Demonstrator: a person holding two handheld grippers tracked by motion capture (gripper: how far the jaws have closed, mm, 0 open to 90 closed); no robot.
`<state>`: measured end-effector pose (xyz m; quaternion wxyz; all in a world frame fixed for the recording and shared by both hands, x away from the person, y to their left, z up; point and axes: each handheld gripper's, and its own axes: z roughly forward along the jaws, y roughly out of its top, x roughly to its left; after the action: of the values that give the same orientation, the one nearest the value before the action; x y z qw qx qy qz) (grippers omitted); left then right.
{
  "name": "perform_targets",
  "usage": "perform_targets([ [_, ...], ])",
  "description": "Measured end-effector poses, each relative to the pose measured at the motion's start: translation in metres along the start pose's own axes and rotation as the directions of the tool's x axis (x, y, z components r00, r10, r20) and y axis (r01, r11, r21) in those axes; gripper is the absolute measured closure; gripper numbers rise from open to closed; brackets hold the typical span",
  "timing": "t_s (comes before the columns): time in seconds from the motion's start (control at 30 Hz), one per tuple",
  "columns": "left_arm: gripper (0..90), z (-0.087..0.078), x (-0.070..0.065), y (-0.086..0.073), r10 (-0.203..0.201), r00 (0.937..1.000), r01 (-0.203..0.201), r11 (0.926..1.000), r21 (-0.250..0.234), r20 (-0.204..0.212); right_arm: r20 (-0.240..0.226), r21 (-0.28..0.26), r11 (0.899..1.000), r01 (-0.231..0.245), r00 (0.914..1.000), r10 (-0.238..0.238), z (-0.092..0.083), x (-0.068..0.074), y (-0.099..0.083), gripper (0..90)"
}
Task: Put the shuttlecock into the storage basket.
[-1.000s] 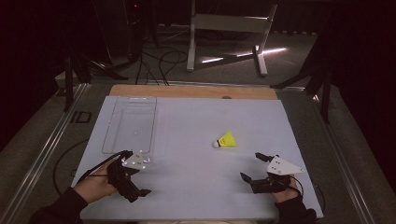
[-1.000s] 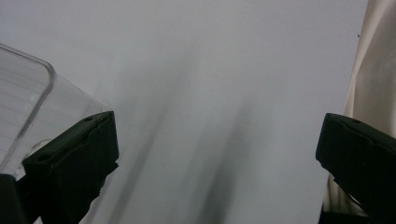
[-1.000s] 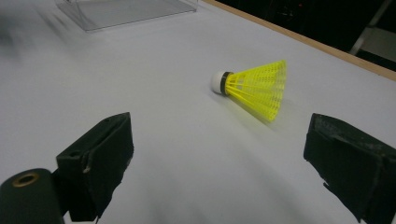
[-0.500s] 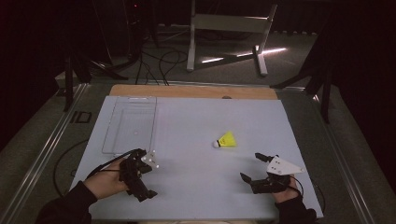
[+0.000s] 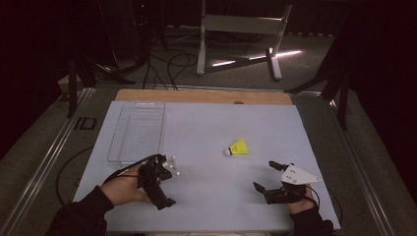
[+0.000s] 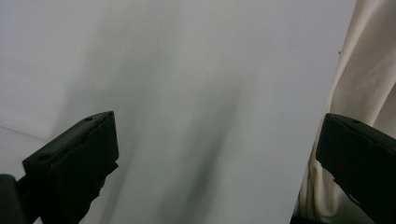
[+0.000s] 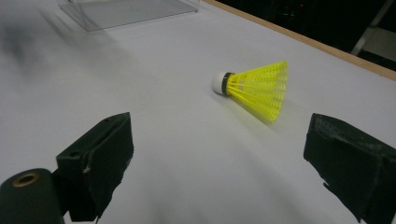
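A yellow shuttlecock with a white cork lies on its side on the white table, right of centre. My right gripper rests near the front right, open and empty, a short way in front of the shuttlecock. In the right gripper view the shuttlecock lies beyond the wide-apart jaws of my right gripper, cork pointing left. My left gripper is at the front left, open and empty, just in front of the clear tray. The left gripper view has bare table between the spread jaws of my left gripper.
A clear plastic tray stands empty at the back left, and its corner is seen as the clear tray. A wooden strip runs along the table's far edge. Beige cloth hangs past the table edge. Cables and a metal stand sit on the floor behind.
My left gripper has moved to the right across the table front and turned. The right gripper and the shuttlecock have stayed put.
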<state>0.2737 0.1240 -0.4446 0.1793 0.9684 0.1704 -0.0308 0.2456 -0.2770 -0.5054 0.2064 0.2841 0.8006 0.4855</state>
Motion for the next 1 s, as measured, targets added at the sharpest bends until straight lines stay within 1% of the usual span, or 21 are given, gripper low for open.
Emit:
perform_targets([
  [0.07,0.4,0.000,0.001,0.005,-0.009,1.0000,0.009,0.9999,-0.003,-0.002,-0.001,0.000,1.000,0.000,1.0000,0.000,0.000,0.000,0.000,8.3],
  [0.1,0.4,0.000,0.001,0.007,-0.002,1.0000,0.002,1.0000,0.000,0.000,-0.001,0.001,1.000,0.001,1.0000,-0.001,0.000,0.000,0.000,8.3],
  [0.2,0.3,0.001,0.002,0.015,-0.008,0.9999,0.008,1.0000,0.002,-0.014,0.000,0.001,1.000,0.006,1.0000,-0.006,0.000,0.000,0.000,8.3],
  [0.27,0.4,0.002,0.003,0.019,-0.004,0.9999,0.004,1.0000,0.006,-0.009,-0.001,-0.001,1.000,0.002,1.0000,-0.002,0.000,0.000,0.000,8.3],
  [0.33,0.4,0.004,0.004,0.024,-0.013,0.9999,0.013,0.9998,0.014,-0.002,-0.001,0.000,1.000,0.004,1.0000,-0.004,0.000,-0.001,0.000,8.3],
  [0.47,0.4,0.007,0.005,0.032,-0.005,1.0000,0.005,0.9998,0.018,0.004,-0.001,0.001,1.000,0.003,1.0000,-0.003,0.001,0.000,0.000,8.3],
  [0.5,0.4,0.007,0.005,0.034,-0.002,0.9999,0.002,0.9998,0.022,0.011,0.000,0.001,1.000,0.003,1.0000,-0.003,0.001,0.000,0.000,8.3],
  [0.57,0.4,0.008,0.005,0.036,0.003,1.0000,-0.004,0.9996,0.028,0.007,0.000,0.000,1.000,0.001,1.0000,-0.001,0.001,0.000,0.000,8.3],
  [0.73,0.4,0.011,0.007,0.048,0.011,0.9999,-0.011,0.9992,0.038,0.010,0.000,0.001,1.000,0.001,1.0000,-0.001,0.001,0.000,-0.001,8.3],
  [0.77,0.4,0.011,0.007,0.048,0.011,0.9999,-0.011,0.9992,0.038,0.010,0.000,0.001,1.000,0.001,1.0000,-0.001,0.001,0.000,-0.001,8.3],
  [0.83,0.4,0.011,0.009,0.054,0.007,0.9999,-0.008,0.9993,0.036,0.012,-0.002,0.001,1.000,0.002,1.0000,-0.002,0.001,0.000,0.000,8.3],
  [0.87,0.4,0.011,0.010,0.056,0.013,0.9999,-0.013,0.9992,0.037,0.008,-0.002,0.000,1.000,0.002,1.0000,-0.002,0.001,0.000,0.000,8.3],
  [1.0,0.4,0.010,0.011,0.065,0.027,0.9995,-0.028,0.9994,0.022,0.014,-0.003,-0.001,1.000,0.001,1.0000,-0.001,0.001,0.000,0.000,8.3],
])
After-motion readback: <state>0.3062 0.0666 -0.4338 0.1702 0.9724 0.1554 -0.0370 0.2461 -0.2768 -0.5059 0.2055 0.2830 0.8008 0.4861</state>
